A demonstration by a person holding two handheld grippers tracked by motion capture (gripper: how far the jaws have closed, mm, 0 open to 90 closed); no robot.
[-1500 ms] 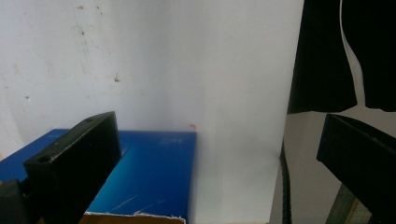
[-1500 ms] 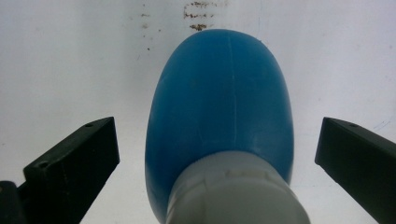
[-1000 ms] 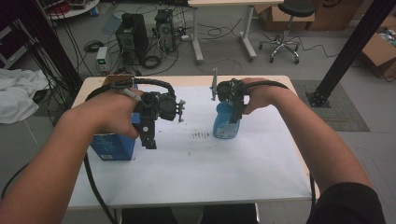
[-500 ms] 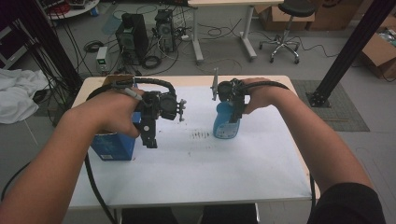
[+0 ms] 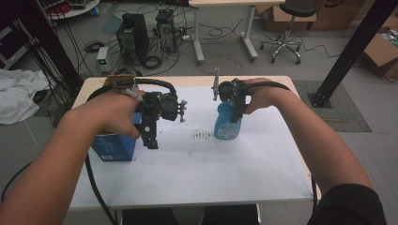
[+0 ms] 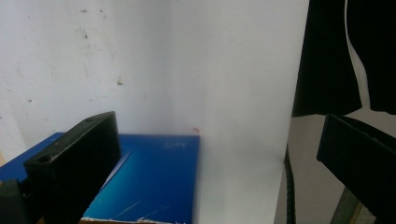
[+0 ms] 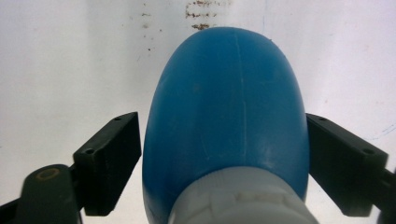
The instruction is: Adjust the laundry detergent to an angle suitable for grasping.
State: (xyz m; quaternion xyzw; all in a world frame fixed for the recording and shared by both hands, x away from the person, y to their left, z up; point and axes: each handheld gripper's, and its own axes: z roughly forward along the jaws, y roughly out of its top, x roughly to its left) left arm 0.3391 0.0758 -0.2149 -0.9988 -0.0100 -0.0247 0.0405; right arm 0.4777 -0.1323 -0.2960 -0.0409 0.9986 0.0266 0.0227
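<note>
Bottle (image 5: 227, 123) upright mid-table (image 5: 197, 178), unmoved; right hand-held gripper (image 7: 224, 154) astride it, jaws just clear, ungripped; left hand-held gripper (image 5: 149, 136) wide open, empty, over box (image 5: 112, 147); grasp pending.

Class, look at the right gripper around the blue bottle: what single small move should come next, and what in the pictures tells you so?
Probably close the right gripper on the blue bottle. Its fingers already stand on either side of the bottle's shoulder, just above the white collar, with small gaps on both sides, so nothing is gripped yet. The bottle stands upright on the table, so squeezing gently should secure it before any lift.
</note>
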